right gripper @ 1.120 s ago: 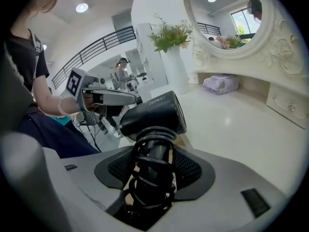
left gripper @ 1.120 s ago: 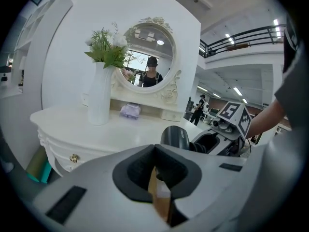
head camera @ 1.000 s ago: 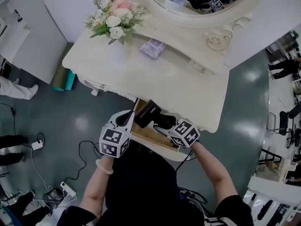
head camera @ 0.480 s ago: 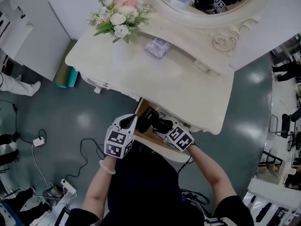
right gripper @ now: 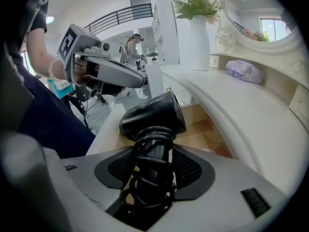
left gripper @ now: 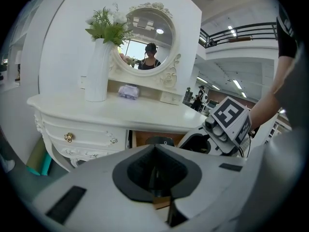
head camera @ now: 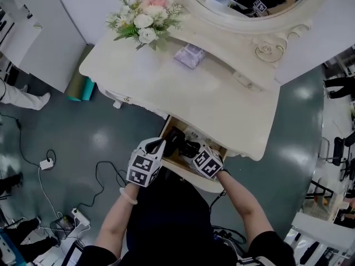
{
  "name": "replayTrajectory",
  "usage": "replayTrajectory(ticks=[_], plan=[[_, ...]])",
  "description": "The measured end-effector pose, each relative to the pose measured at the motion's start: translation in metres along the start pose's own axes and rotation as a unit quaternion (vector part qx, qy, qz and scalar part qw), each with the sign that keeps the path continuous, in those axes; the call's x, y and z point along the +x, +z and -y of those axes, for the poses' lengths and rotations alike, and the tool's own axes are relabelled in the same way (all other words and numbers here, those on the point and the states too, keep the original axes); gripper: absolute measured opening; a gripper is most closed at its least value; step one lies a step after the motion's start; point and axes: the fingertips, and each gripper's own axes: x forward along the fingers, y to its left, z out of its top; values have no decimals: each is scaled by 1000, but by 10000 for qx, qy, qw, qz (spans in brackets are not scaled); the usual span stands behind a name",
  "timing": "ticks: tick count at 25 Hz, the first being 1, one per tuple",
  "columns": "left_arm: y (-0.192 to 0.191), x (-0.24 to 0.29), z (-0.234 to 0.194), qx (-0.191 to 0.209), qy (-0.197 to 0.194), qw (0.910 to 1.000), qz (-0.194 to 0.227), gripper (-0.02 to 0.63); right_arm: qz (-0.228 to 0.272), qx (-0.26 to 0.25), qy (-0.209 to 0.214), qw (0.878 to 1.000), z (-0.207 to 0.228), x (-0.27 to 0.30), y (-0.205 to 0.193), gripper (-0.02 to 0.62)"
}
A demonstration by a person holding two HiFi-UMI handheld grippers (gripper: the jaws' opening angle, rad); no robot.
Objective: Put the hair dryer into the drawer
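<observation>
The black hair dryer hangs low in the open wooden drawer under the white dressing table. My right gripper is shut on its handle, which has the cord wound round it. In the right gripper view the hair dryer points its barrel across the drawer floor, with the right gripper clamped on the handle. My left gripper hovers beside the dryer at the drawer's left edge. In its own view the left gripper is shut with nothing held.
On the table stand a vase of flowers, a small purple packet and an oval mirror frame. Cables and a power strip lie on the floor at the left. A person's foot shows at far left.
Both grippers have sunk. The hair dryer went down with the right gripper, from level with the table's edge into the drawer opening.
</observation>
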Motion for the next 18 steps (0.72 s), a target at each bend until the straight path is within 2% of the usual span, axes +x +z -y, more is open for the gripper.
replayTrajectory(ticks=[18], plan=[[-25,-1,7,-146,-90,9997,-188,20,-412,-138,273,9987,17,35,-30,252]])
